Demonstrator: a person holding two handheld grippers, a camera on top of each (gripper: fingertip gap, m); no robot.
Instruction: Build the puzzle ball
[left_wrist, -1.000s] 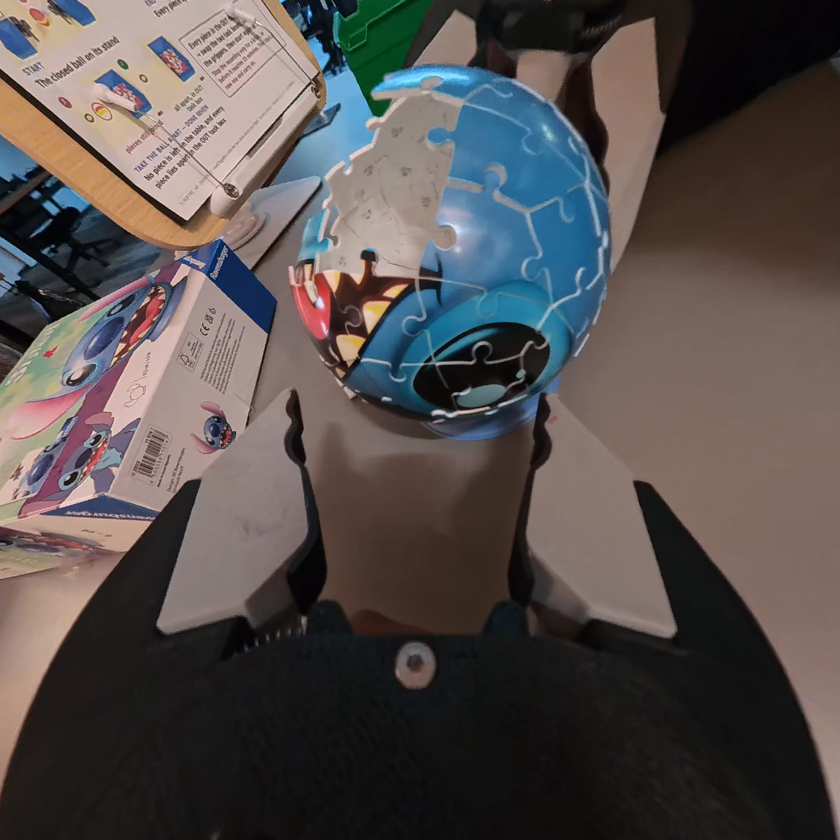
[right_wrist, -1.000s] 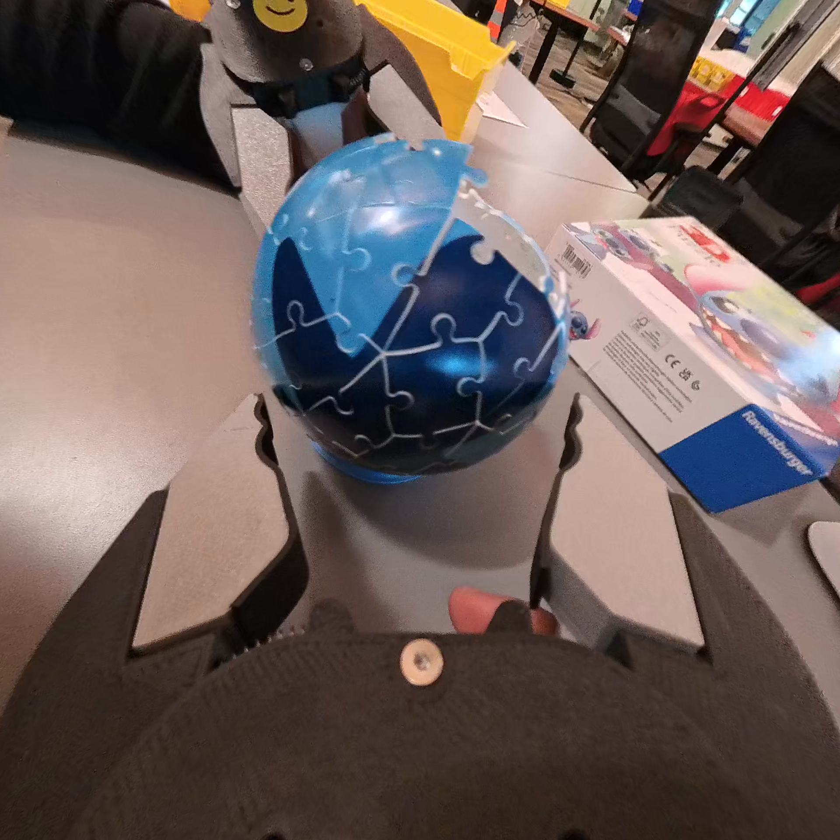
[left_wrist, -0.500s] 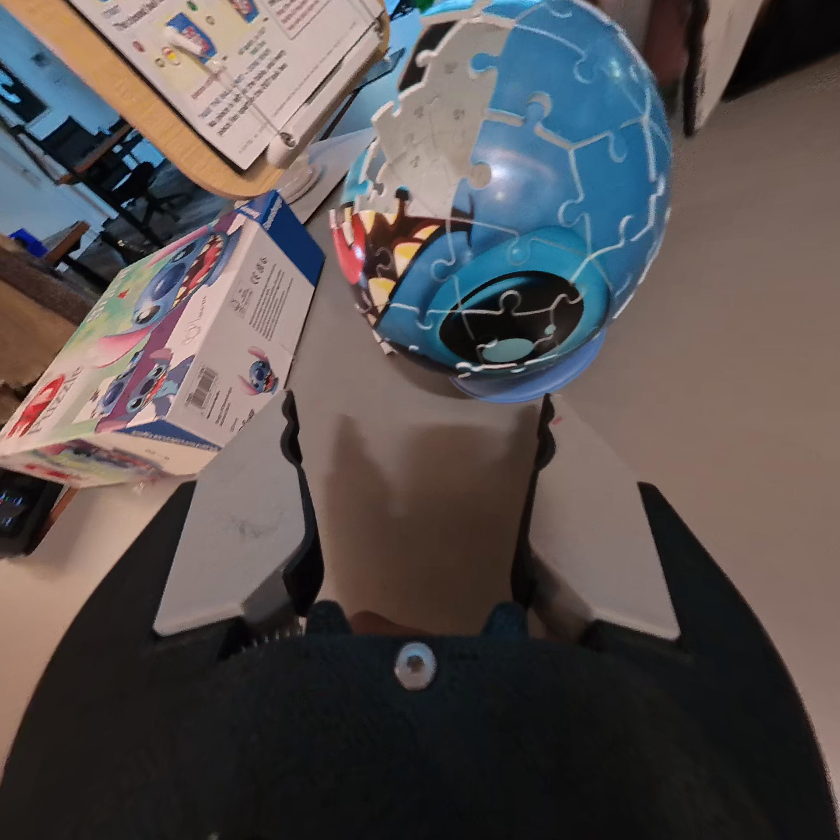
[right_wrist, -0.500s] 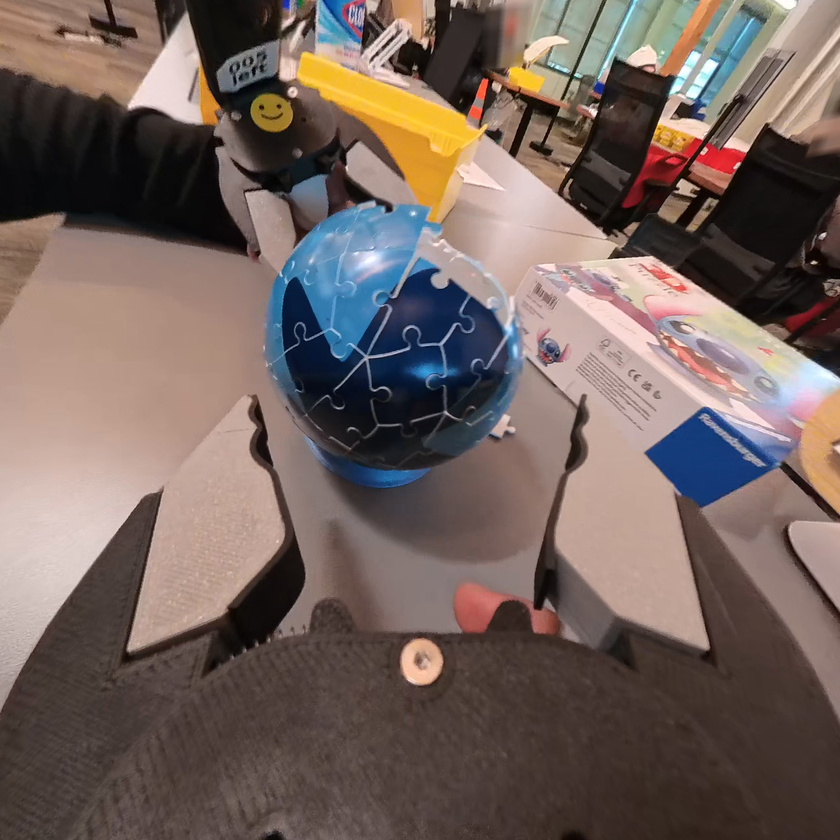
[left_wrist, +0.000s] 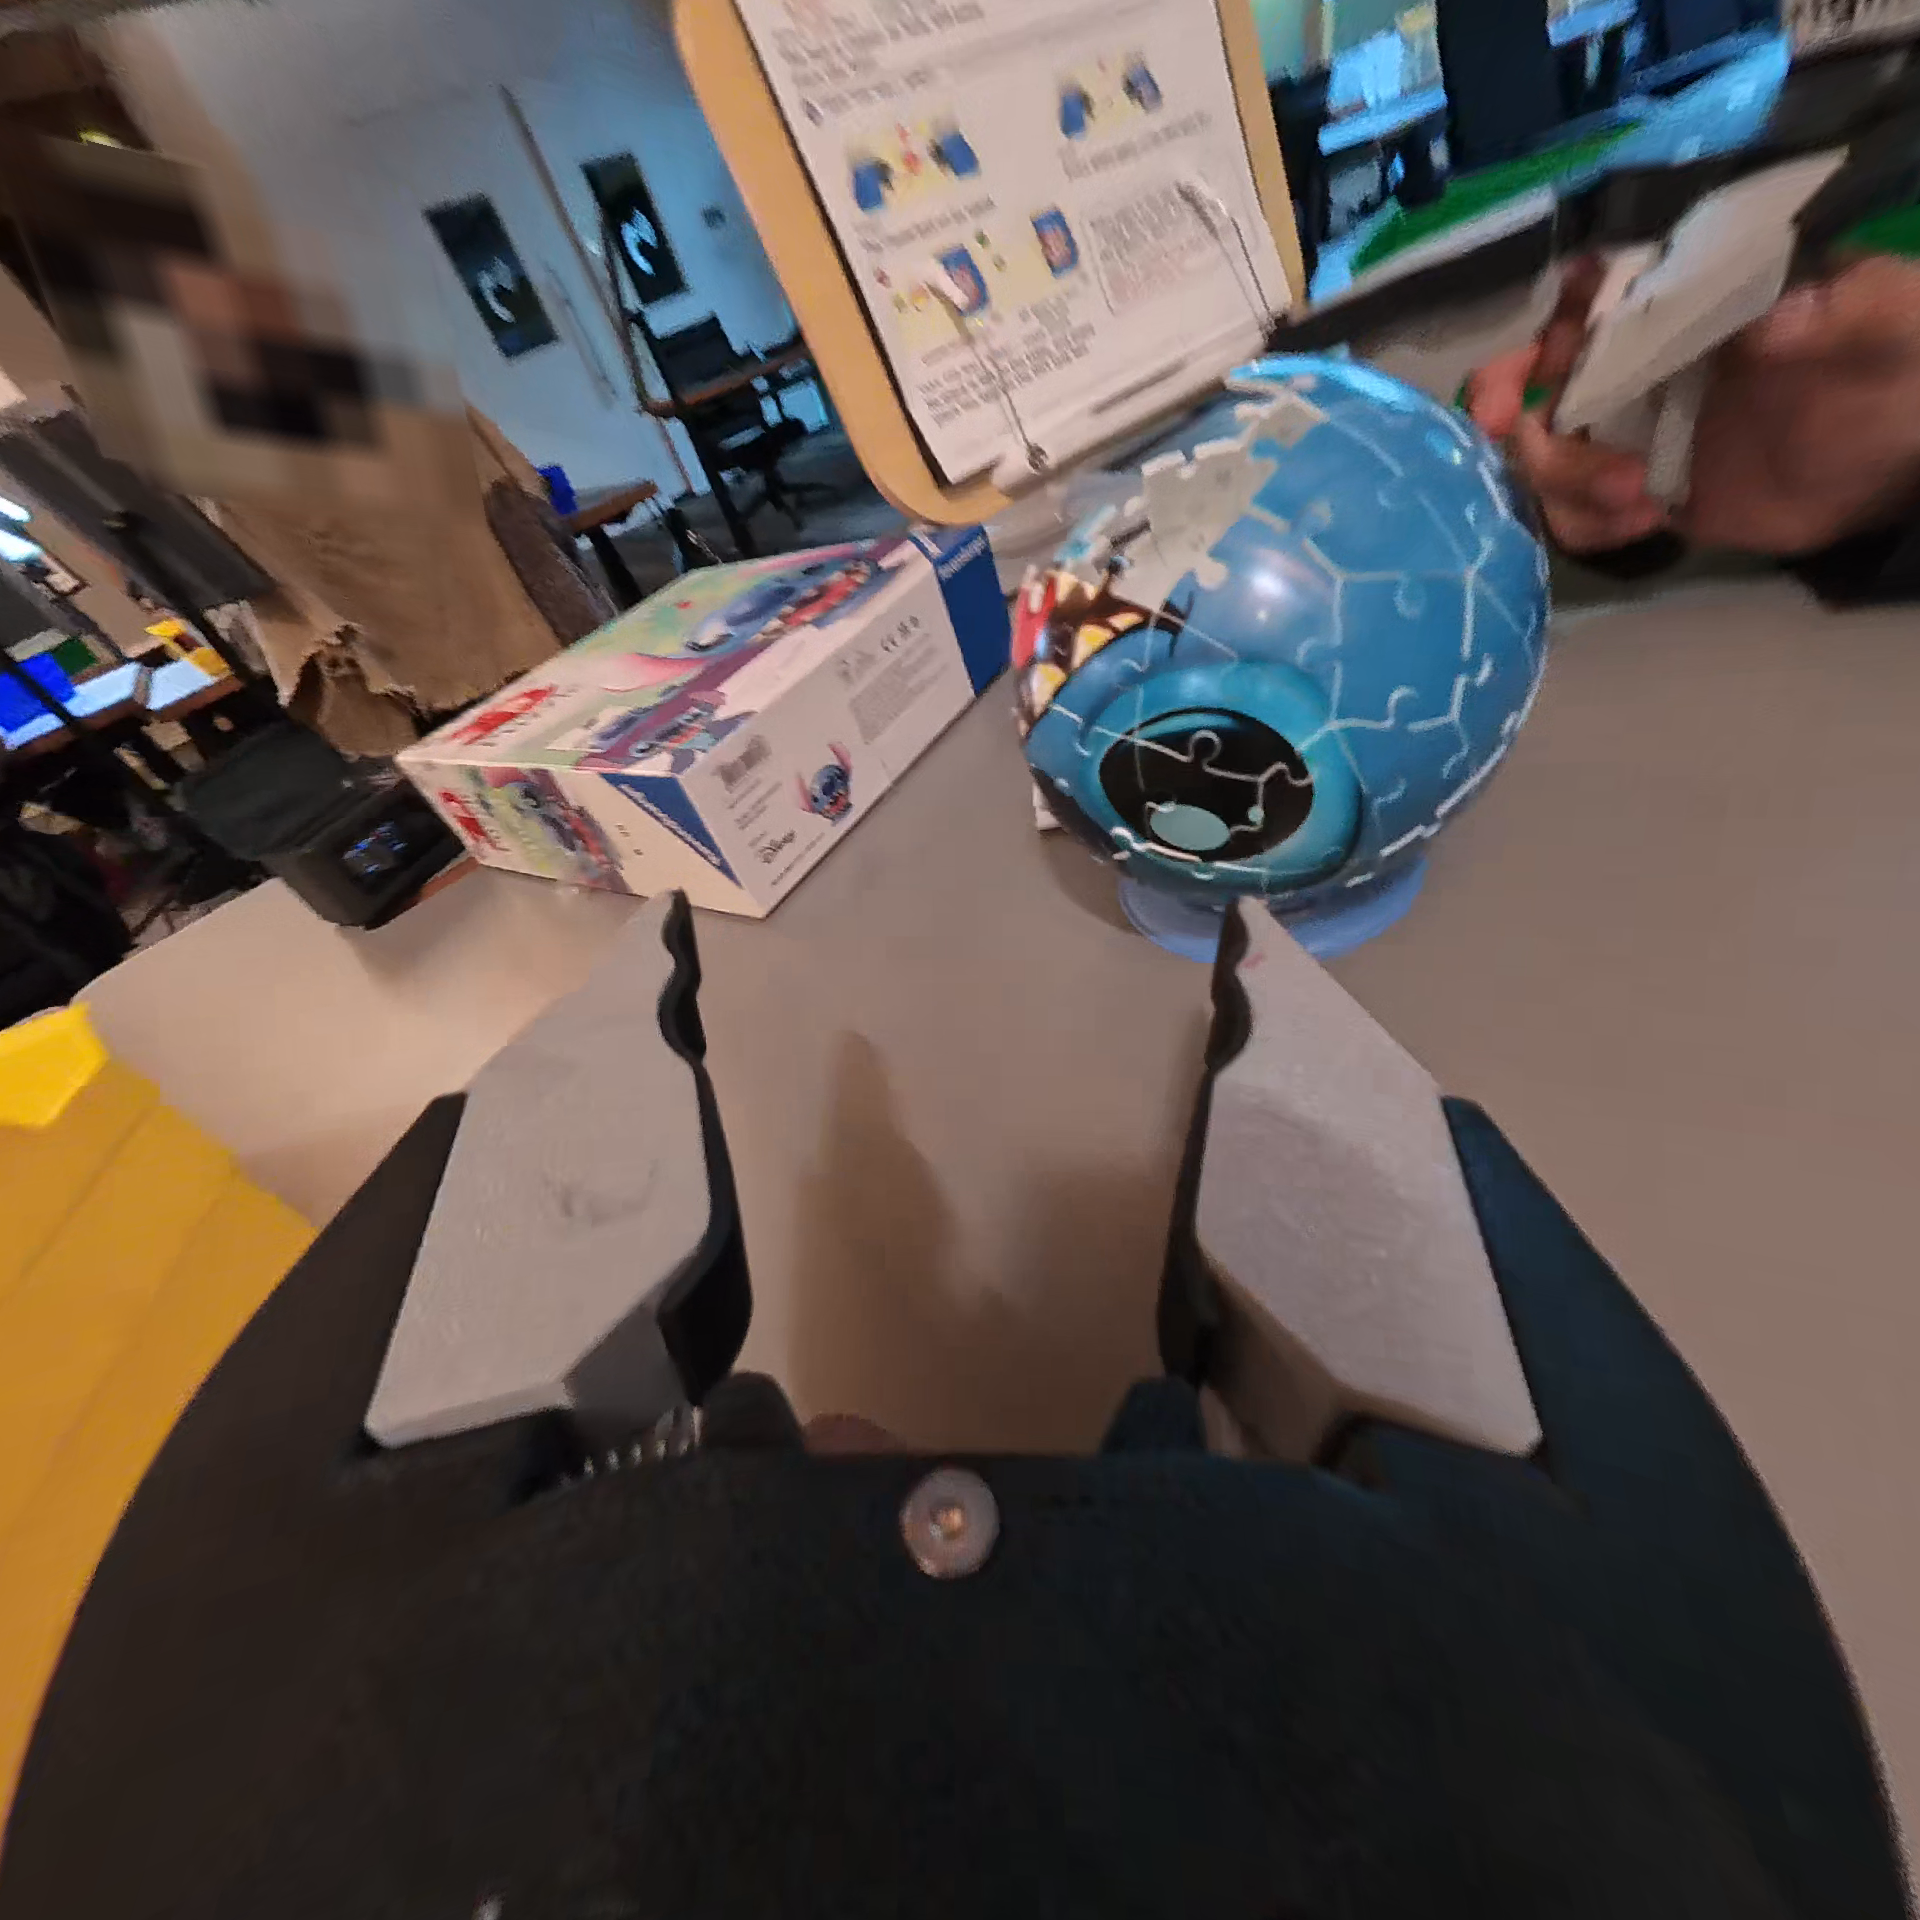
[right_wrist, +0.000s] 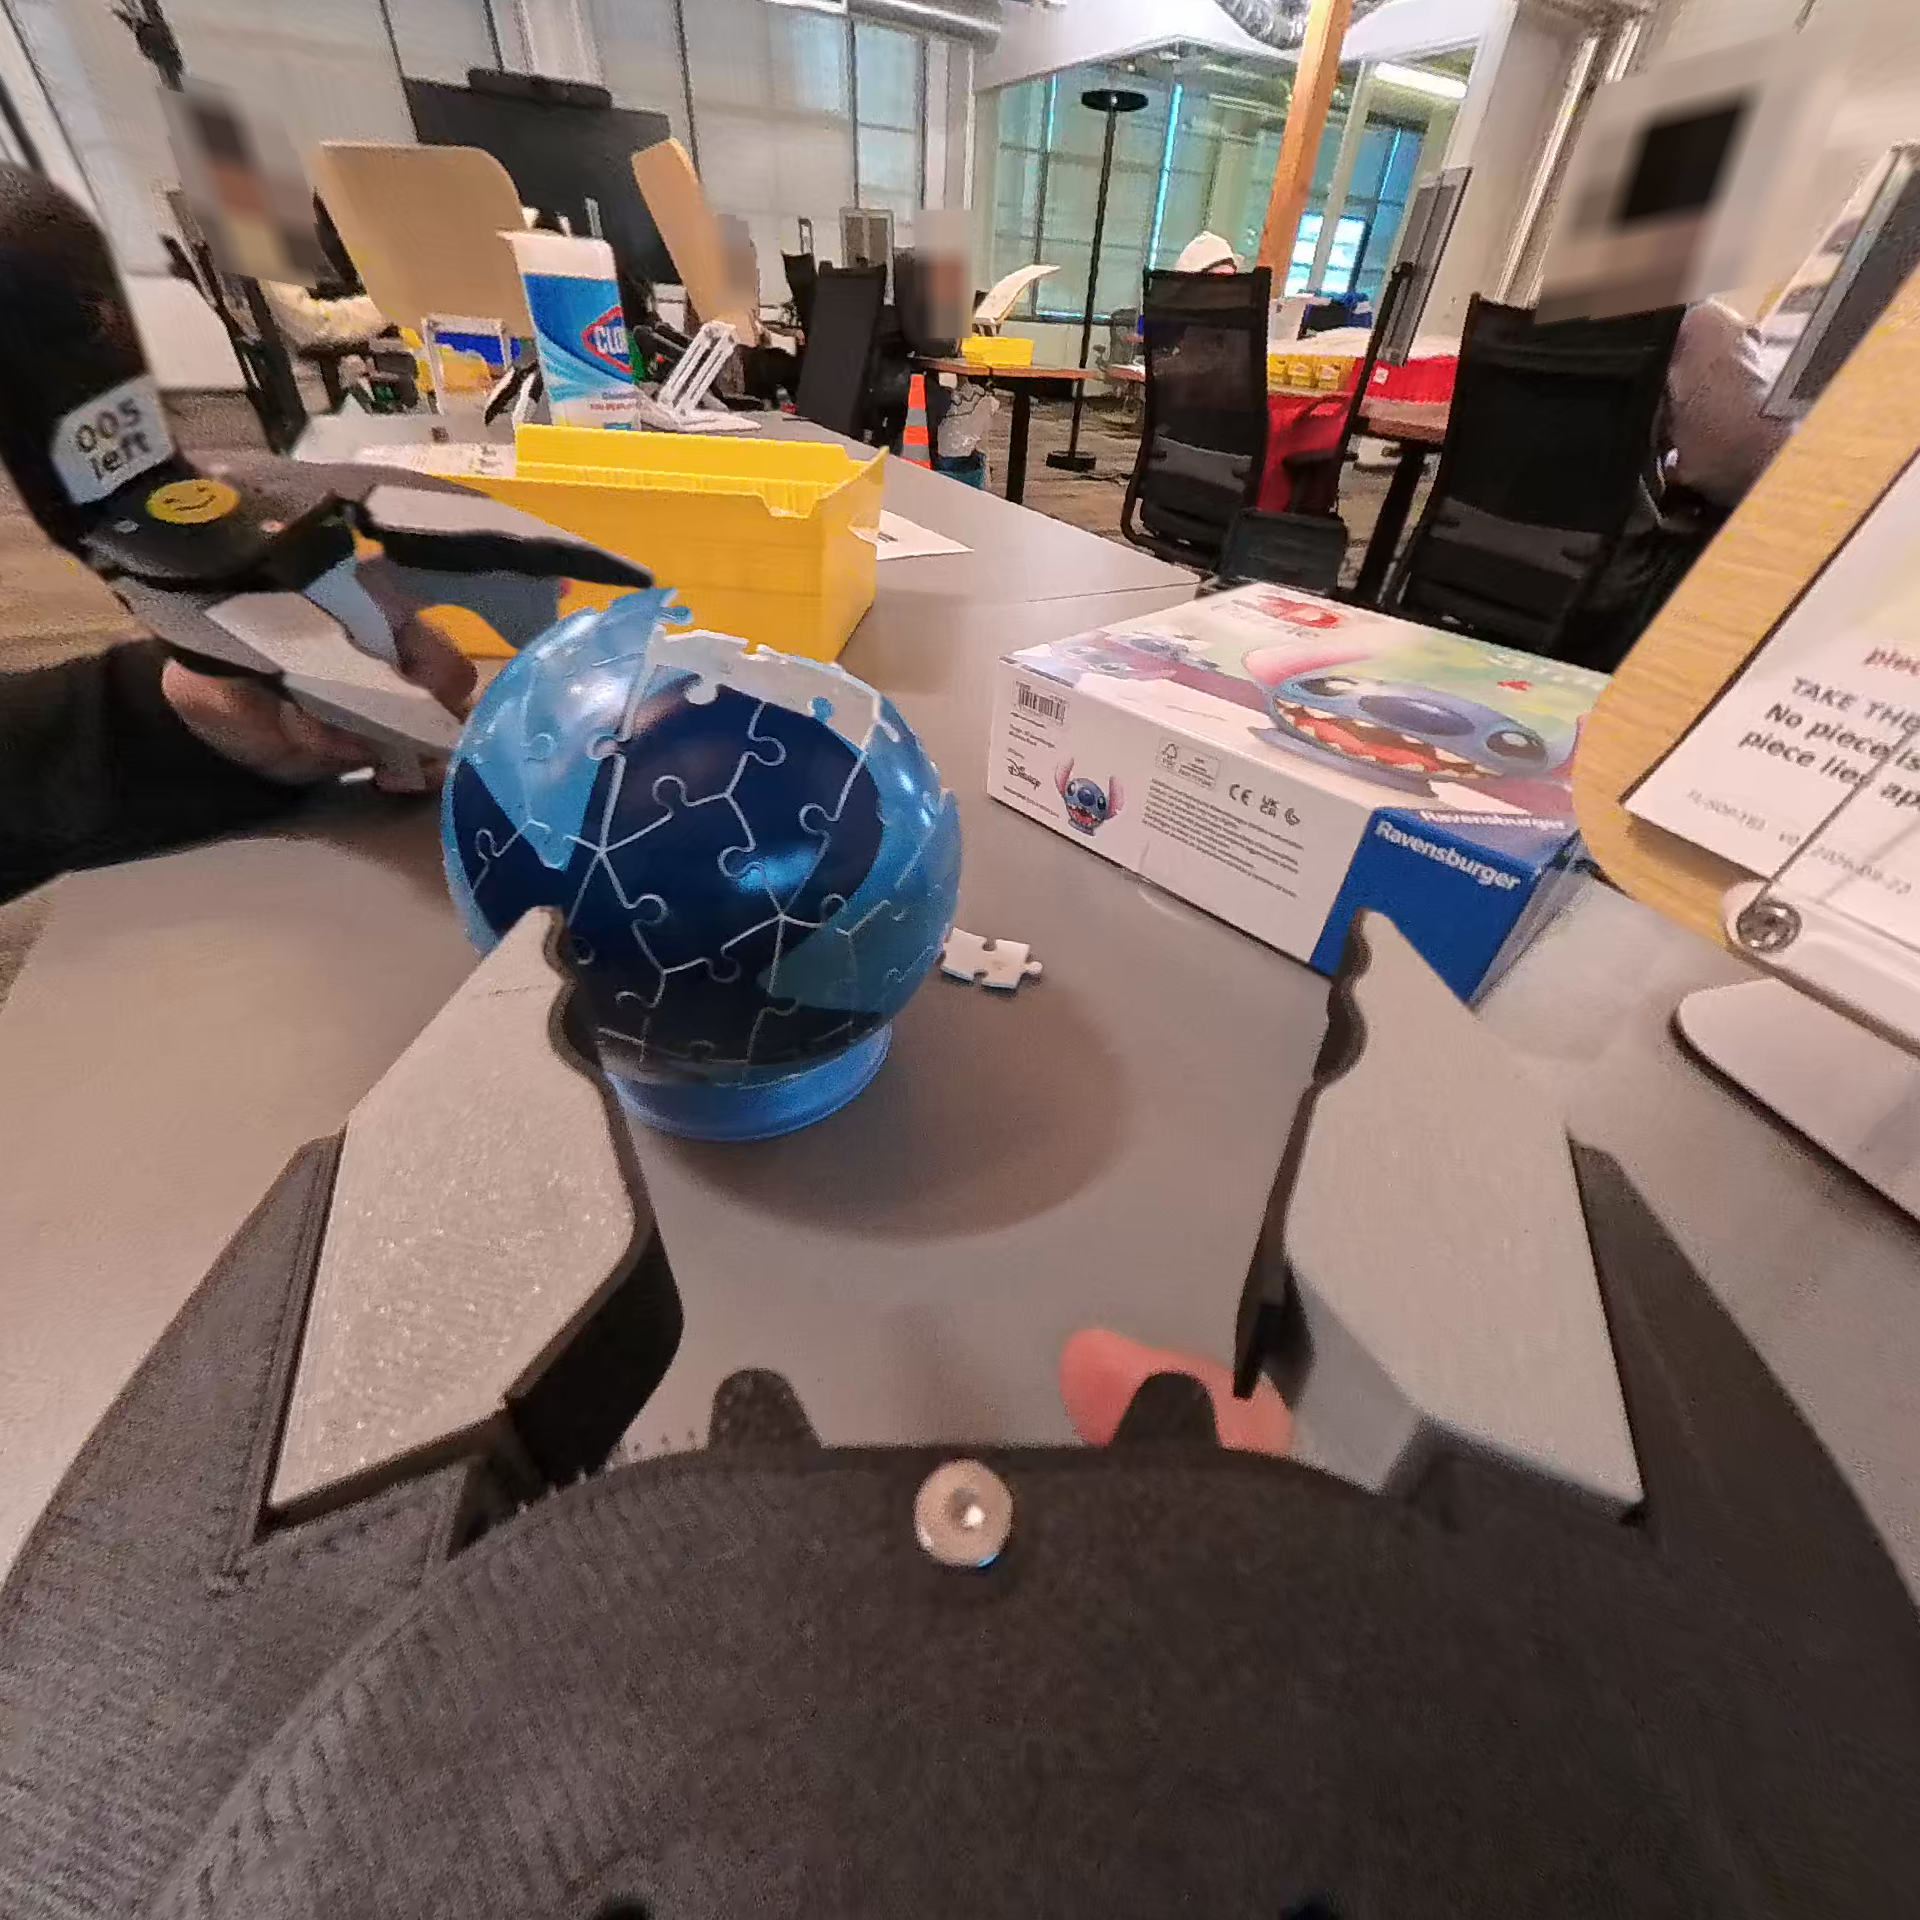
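Puzzle ball sits on its blue stand on the desk beside the box, now that we have drawn both claws, left and right, back from it spread and empty, probably to fetch the loose piece beside it.

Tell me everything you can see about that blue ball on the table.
The puzzle ball is a glossy sphere of interlocking curved pieces, light and dark blue, with a cartoon eye and toothy mouth on one side. A gap remains open at the top. It sits upright on a round blue stand on the grey table. Neither gripper touches it; one loose piece lies beside it.
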